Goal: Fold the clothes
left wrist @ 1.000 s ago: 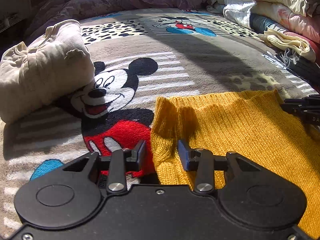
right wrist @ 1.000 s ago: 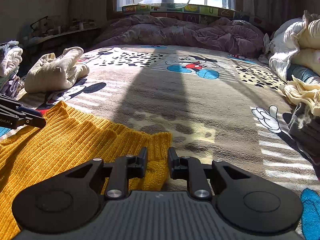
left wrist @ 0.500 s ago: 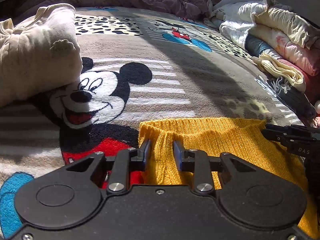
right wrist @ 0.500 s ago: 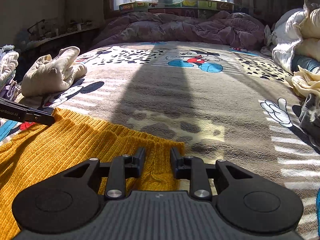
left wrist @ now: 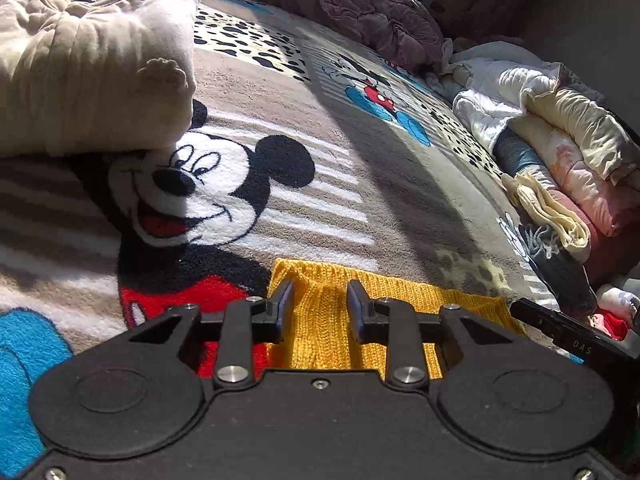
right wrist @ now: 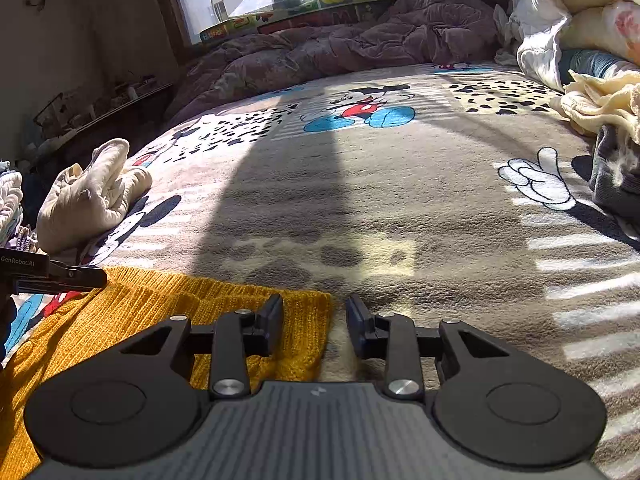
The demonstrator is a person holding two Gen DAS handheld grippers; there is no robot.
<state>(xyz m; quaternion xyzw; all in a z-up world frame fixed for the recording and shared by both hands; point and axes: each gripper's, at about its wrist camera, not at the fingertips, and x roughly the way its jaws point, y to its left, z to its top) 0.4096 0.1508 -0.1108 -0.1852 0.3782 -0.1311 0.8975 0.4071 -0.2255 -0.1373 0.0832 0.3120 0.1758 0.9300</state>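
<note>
Lying flat on the cartoon-mouse blanket [right wrist: 400,200], the yellow knit sweater [left wrist: 320,320] has both tongs low over its far edge. Left gripper [left wrist: 320,306]: jaws apart, straddling the knit at its left corner. Right gripper [right wrist: 314,320]: jaws apart, left finger over the sweater's right corner, right finger over bare blanket. Cream folded garment [left wrist: 88,64] sits well apart, far left. Piled bedding [left wrist: 560,140] along the right side.

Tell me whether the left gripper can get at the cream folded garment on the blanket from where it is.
Probably yes. The left gripper is open over the yellow sweater, and only bare blanket lies between it and the cream garment, farther off to its left.
</note>
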